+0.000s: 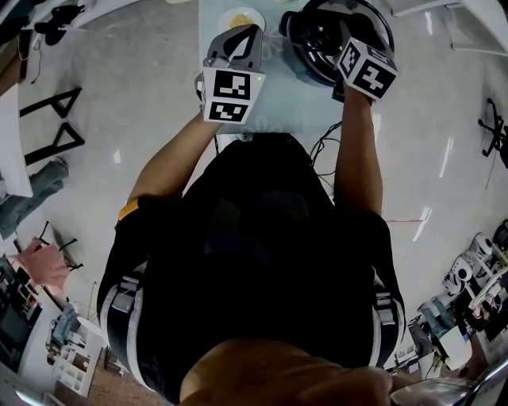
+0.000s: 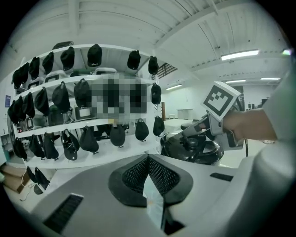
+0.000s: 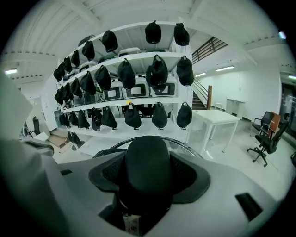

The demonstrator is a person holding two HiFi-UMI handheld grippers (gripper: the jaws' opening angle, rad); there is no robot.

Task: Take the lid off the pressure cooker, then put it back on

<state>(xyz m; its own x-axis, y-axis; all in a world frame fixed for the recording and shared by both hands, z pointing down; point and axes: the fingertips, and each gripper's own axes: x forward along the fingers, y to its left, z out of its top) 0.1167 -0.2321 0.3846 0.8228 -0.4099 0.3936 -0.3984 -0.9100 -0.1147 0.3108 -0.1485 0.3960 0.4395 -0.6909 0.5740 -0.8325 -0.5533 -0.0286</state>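
The black pressure cooker point(image 1: 321, 40) stands at the table's far right, and its lid point(image 2: 196, 147) looks seated on the pot. My right gripper point(image 1: 343, 57) reaches over it from the near side, shut on the lid's black handle point(image 3: 148, 169), which fills the space between the jaws. The same right gripper point(image 2: 196, 132) shows from the side in the left gripper view, on top of the cooker. A curved lid rim point(image 3: 187, 147) shows behind the handle. My left gripper point(image 1: 244, 36) hovers over the table's left part, apart from the cooker. Its jaws point(image 2: 148, 159) are shut with nothing between them.
A white plate point(image 1: 240, 17) with something yellow lies beyond the left gripper on the pale table point(image 1: 294, 111). White shelves of black caps point(image 2: 83, 115) stand behind the table. A white desk point(image 3: 222, 118) and an office chair point(image 3: 266, 139) stand to the right.
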